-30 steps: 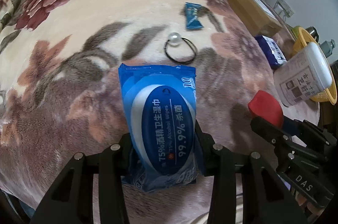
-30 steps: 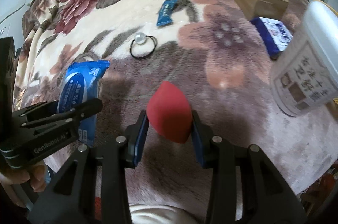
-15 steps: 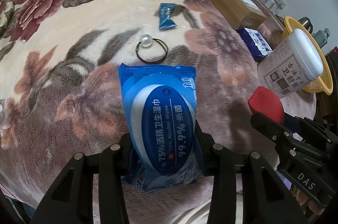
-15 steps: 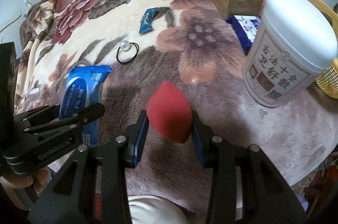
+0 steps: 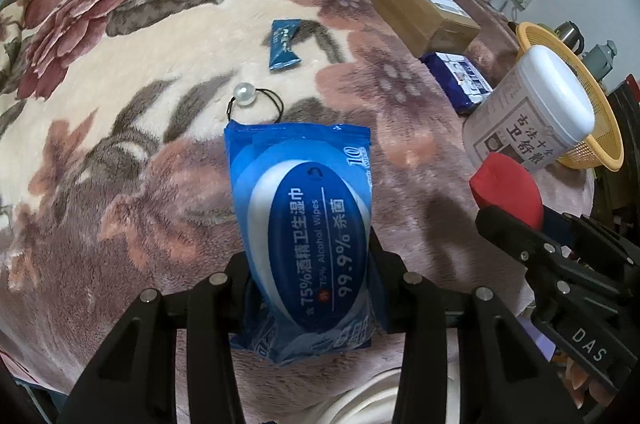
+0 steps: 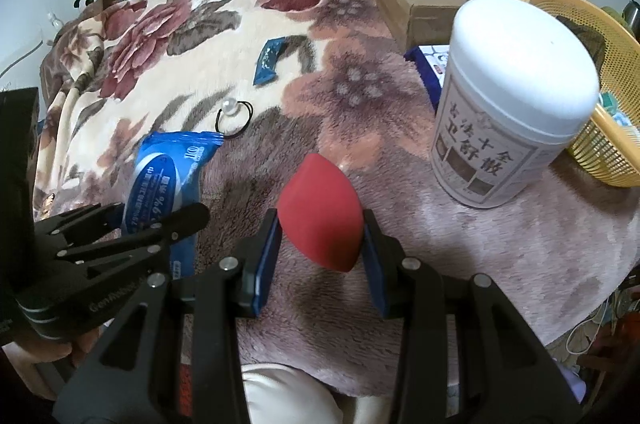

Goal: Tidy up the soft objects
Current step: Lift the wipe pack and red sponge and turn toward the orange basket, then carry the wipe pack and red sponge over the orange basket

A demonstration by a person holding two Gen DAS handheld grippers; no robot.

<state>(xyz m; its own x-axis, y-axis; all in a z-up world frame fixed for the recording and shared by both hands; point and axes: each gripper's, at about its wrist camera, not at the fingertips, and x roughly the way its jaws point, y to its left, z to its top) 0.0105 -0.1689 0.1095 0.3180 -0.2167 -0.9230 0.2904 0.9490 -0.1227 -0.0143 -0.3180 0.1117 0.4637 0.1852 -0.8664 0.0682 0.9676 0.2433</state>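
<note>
My left gripper (image 5: 310,264) is shut on a blue pack of alcohol wipes (image 5: 308,216) and holds it above the floral blanket (image 5: 120,103). The pack also shows in the right wrist view (image 6: 168,175). My right gripper (image 6: 320,236) is shut on a red teardrop makeup sponge (image 6: 322,212), lifted over the blanket; the sponge shows at the right in the left wrist view (image 5: 506,187). A yellow mesh basket (image 6: 604,135) stands at the far right, behind a white jar (image 6: 512,95).
On the blanket lie a black hair tie with a pearl (image 5: 256,99), a small blue sachet (image 5: 284,43), a dark blue pack (image 5: 458,79) and a cardboard box (image 5: 424,7). The bed edge runs along the right and bottom.
Both grippers have pulled back and up with their loads. The jar and the yellow basket have come further into both views.
</note>
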